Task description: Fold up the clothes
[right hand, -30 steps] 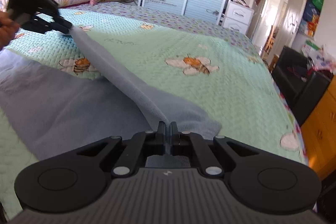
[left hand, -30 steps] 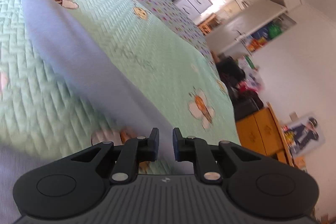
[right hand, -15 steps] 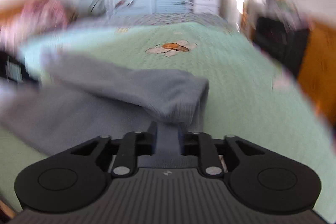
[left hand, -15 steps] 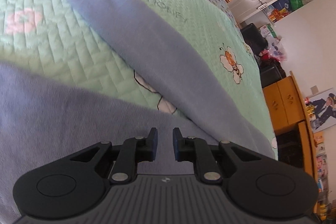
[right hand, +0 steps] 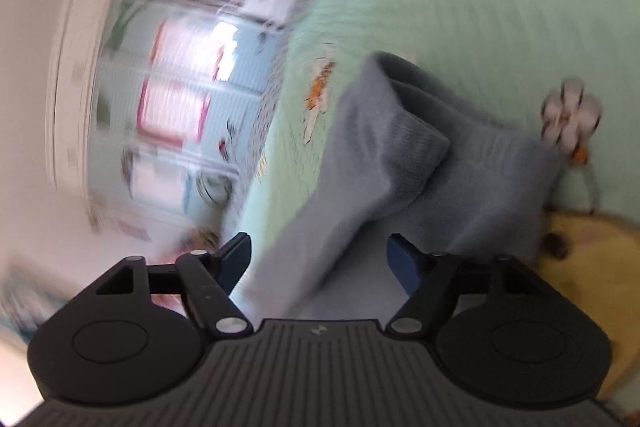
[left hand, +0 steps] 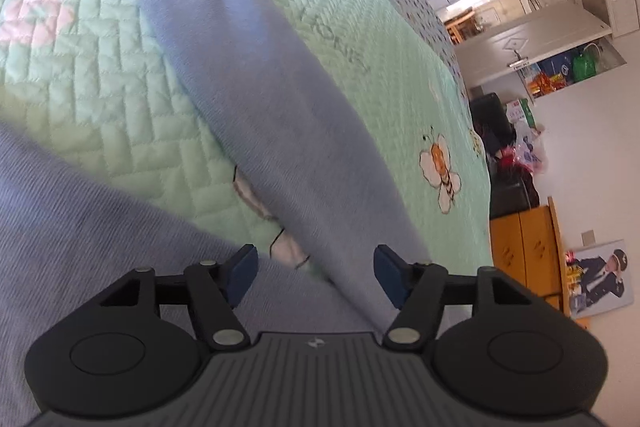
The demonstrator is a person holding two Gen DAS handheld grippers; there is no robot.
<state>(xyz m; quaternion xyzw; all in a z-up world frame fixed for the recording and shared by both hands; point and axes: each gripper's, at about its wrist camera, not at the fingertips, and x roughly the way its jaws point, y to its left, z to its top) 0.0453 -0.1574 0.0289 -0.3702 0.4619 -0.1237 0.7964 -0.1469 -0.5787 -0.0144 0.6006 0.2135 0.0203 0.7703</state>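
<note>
Nearest in the left wrist view, the left gripper (left hand: 316, 273) has its jaws spreading wide, and the blue pads stand clear of the cloth, one on either side of it. Grey garment (left hand: 256, 99) fabric lies under and between them, gripped by neither. One long band of it, probably a sleeve, runs away up the frame across the green quilt (left hand: 100, 87), while a broader grey part fills the lower left and is cut off by the frame edge. Further out, a bee print (left hand: 440, 171) shows on the quilt, and beyond the bed's edge stands an orange cabinet (left hand: 524, 251), with white cupboards behind it.

Seen from the right wrist, the picture is heavily smeared and tilted on its side. The right gripper (right hand: 320, 263) is likewise opening, its jaws far apart, with grey cloth lying loose in the gap and the pads off it. Just ahead, a ribbed cuff (right hand: 416, 143) folds back over the garment on the quilt. A flower print (right hand: 572, 115) sits near its far edge. The wardrobe doors (right hand: 176, 99) behind are too blurred to read.
</note>
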